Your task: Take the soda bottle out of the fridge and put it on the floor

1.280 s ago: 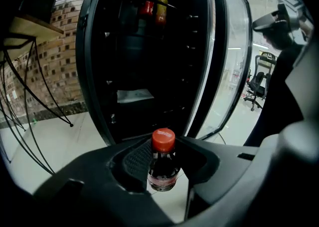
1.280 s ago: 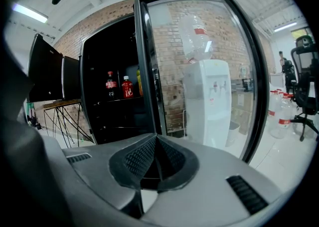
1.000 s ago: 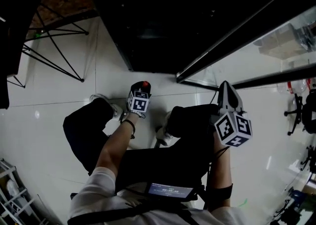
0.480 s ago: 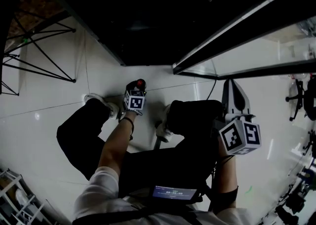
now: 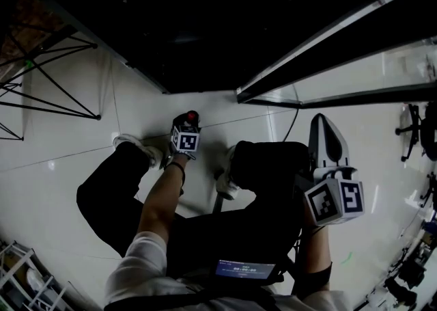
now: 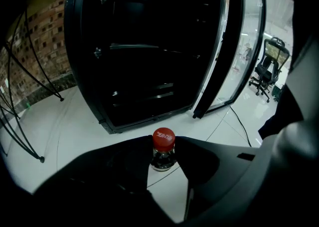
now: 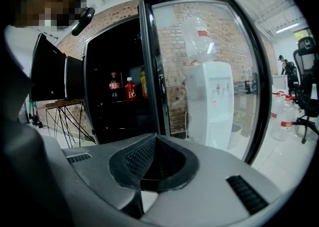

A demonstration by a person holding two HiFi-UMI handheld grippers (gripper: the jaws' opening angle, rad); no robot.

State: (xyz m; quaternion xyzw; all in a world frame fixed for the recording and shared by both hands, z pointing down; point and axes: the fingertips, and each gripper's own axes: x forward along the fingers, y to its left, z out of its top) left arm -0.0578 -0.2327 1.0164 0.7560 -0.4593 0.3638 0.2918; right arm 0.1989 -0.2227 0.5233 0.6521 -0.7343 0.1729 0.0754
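Left gripper clamps red-capped plastic soda bottle
Neck between the jaw tips, before the open black fridge; right gripper closed, empty.

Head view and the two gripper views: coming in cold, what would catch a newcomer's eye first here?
The red-capped soda bottle stands out first, gripped at the neck by the left claw, down near the white floor in front of the black fridge. Next comes the fridge's glass door, swung wide open, with more bottles on a shelf inside. The right claw is shut and empty.
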